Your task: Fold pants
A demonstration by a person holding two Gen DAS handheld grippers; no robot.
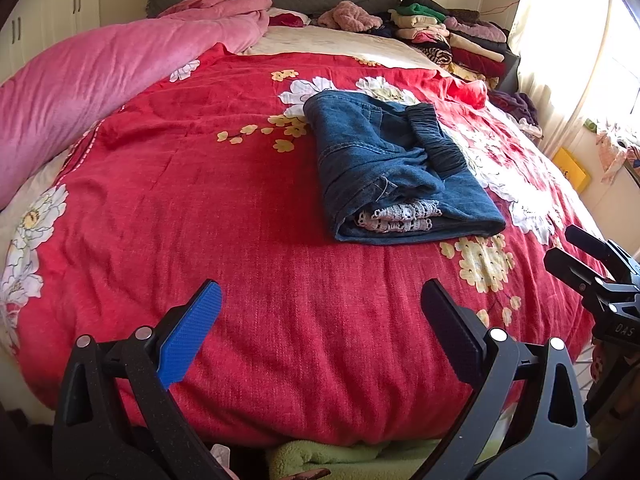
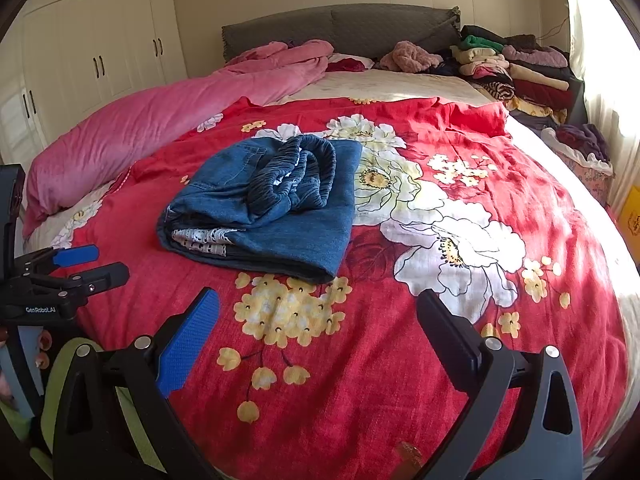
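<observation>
Where red bedspread lies bare, folded pants (lace edge showing), clear all round

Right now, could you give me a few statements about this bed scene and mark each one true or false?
1. The blue denim pants lie folded on the red floral bedspread. True.
2. The left gripper is clamped on the pants. False: its jaws are open and hold nothing.
3. The right gripper has its jaws open, short of the pants. True.
4. The pink quilt covers the pants. False: it lies apart, along the bed's side.
5. Stacked folded clothes sit near the grey headboard. True.
</observation>
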